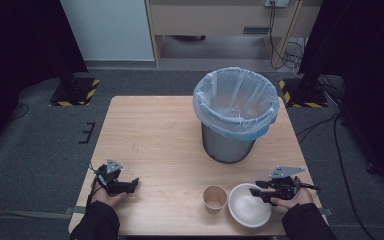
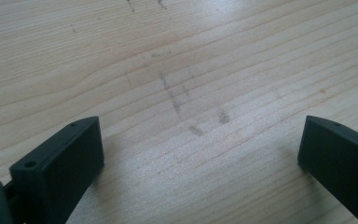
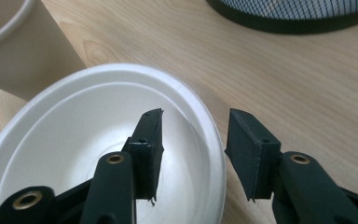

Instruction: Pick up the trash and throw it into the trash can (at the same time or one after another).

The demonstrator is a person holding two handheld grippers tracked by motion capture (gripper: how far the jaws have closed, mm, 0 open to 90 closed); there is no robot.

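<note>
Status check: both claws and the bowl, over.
Left claw open, over bare table. Right claw open, straddling rim of bowl, one jaw inside, one outside. Cup beside bowl, bin beyond; nothing blocking.

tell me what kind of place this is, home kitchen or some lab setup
Most likely a lab or recording studio, not a kitchen. A lone wooden table stands on grey carpet between black drapes, with hazard-striped stand bases and loose cables on the floor around it.
</note>
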